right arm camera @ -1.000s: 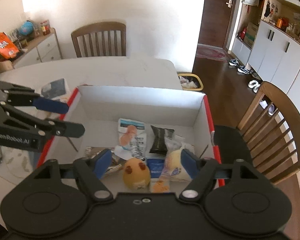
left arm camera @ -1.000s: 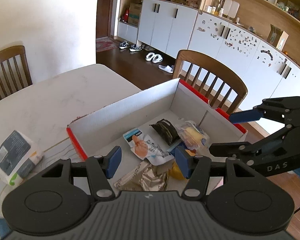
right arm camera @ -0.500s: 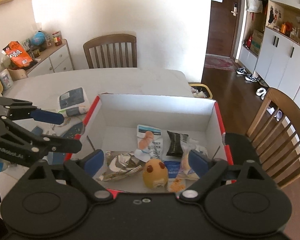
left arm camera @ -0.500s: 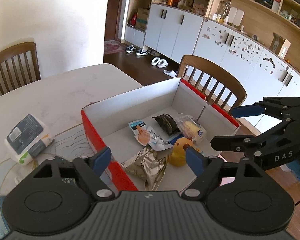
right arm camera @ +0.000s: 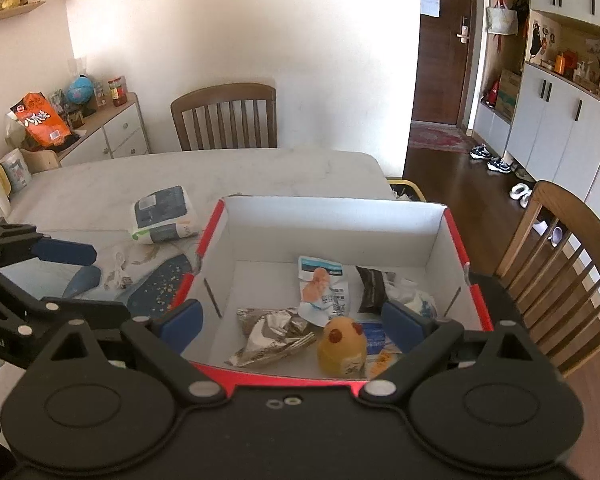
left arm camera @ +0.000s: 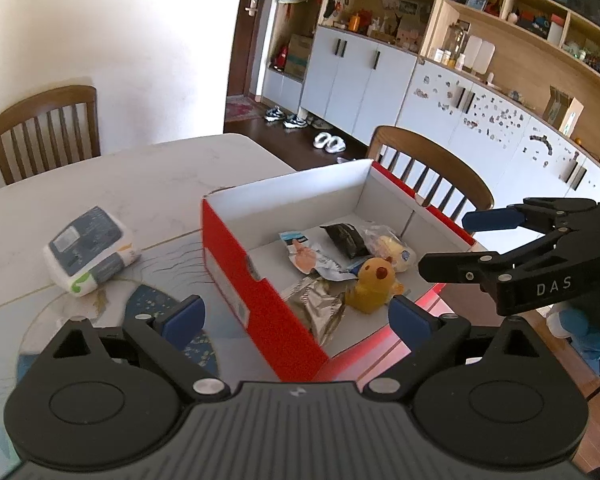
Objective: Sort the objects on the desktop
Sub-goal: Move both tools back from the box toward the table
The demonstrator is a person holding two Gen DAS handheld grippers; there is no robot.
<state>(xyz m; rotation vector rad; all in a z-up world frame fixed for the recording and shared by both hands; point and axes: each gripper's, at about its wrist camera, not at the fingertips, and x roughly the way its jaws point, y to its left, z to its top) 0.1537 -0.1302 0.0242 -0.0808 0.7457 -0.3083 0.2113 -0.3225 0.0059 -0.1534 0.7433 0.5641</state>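
Note:
A red box with a white inside (left arm camera: 236, 256) (right arm camera: 332, 220) stands on the table. It holds a yellow duck toy (left arm camera: 370, 284) (right arm camera: 342, 342), a silver foil packet (left arm camera: 316, 306) (right arm camera: 272, 334), a white snack packet (left arm camera: 308, 258) (right arm camera: 324, 288), a black packet (left arm camera: 346, 238) (right arm camera: 374, 288) and a clear wrapped bun (left arm camera: 388, 246). My left gripper (left arm camera: 296, 320) is open and empty above the box's near left corner. My right gripper (right arm camera: 294, 322) is open and empty above the box's near edge.
A white and grey tissue pack (left arm camera: 88, 248) (right arm camera: 164, 214) lies on the table left of the box. A small white item (right arm camera: 118, 268) lies on a blue patterned mat (right arm camera: 160, 284). Wooden chairs (left arm camera: 432, 172) (right arm camera: 226, 116) stand around the table.
Both grippers have pulled back and up from the box. The left gripper's jaws have opened wider. The box contents have not moved.

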